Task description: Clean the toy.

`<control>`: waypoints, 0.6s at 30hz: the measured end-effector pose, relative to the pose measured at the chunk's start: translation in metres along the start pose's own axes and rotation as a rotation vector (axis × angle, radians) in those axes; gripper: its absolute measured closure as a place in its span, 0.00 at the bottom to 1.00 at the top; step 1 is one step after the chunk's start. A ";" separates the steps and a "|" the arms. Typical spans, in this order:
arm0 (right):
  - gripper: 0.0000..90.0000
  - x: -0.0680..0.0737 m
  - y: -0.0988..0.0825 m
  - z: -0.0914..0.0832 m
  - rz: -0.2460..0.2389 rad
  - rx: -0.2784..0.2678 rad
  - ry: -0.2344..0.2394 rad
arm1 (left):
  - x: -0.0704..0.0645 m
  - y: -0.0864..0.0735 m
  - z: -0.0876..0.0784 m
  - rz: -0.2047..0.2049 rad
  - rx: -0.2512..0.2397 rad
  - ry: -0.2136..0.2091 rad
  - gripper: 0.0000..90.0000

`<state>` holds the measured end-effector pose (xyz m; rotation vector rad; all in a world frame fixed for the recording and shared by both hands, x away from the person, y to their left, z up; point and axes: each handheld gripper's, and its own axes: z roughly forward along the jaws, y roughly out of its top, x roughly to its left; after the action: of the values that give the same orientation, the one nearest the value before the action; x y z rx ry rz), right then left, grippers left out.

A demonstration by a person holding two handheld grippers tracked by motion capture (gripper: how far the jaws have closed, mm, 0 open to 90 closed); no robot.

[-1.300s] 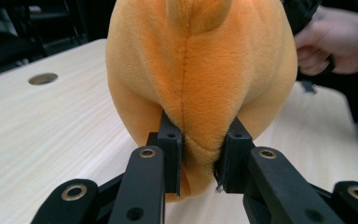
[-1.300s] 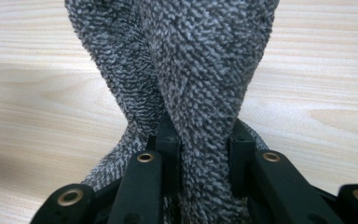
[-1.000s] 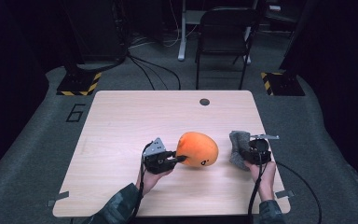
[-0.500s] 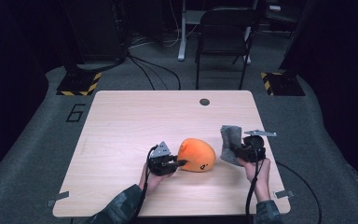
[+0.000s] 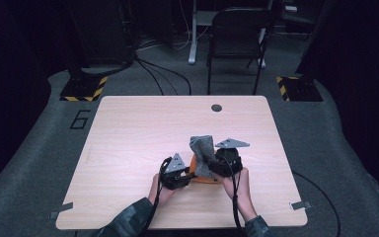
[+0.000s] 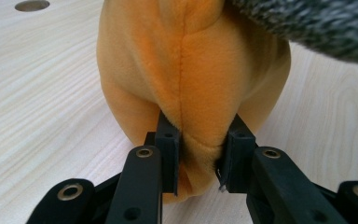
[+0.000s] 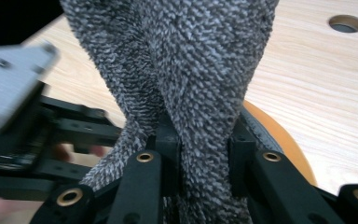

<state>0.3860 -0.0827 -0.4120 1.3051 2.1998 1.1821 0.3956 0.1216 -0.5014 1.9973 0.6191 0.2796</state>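
An orange plush toy lies on the wooden table, near its front edge. My left gripper is shut on a fold of the plush at its near end. In the high view the left gripper sits at the toy's left side. My right gripper is shut on a grey knitted cloth, which stands up between its jaws. Seen from above, the grey cloth hangs over the orange plush toy, covering most of it, with the right gripper just to its right.
A round hole is set in the table near its far edge. A dark chair stands beyond the table, with cables on the floor. The person's hands reach in from the front edge.
My right gripper has carried the grey cloth leftward and up, from beside the plush to over it. The left gripper and plush have hardly moved.
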 end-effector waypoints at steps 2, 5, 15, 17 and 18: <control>0.80 -0.005 -0.002 0.001 0.003 0.005 0.003 | 0.001 0.001 0.000 0.016 -0.002 0.007 0.81; 0.80 -0.012 -0.003 -0.002 -0.010 0.015 -0.029 | 0.000 0.000 0.001 0.005 -0.001 0.002 0.80; 0.79 -0.048 -0.020 -0.002 0.042 0.072 -0.100 | 0.002 -0.001 0.002 -0.004 -0.003 -0.006 0.79; 0.79 -0.057 -0.025 0.000 0.067 0.084 -0.101 | 0.002 0.000 0.002 0.000 -0.002 -0.009 0.79; 0.79 -0.062 -0.027 0.001 0.074 0.092 -0.106 | 0.002 0.000 0.002 -0.001 -0.002 -0.009 0.79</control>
<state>0.4038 -0.1403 -0.4421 1.4629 2.1699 1.0226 0.3979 0.1214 -0.5029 1.9949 0.6133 0.2703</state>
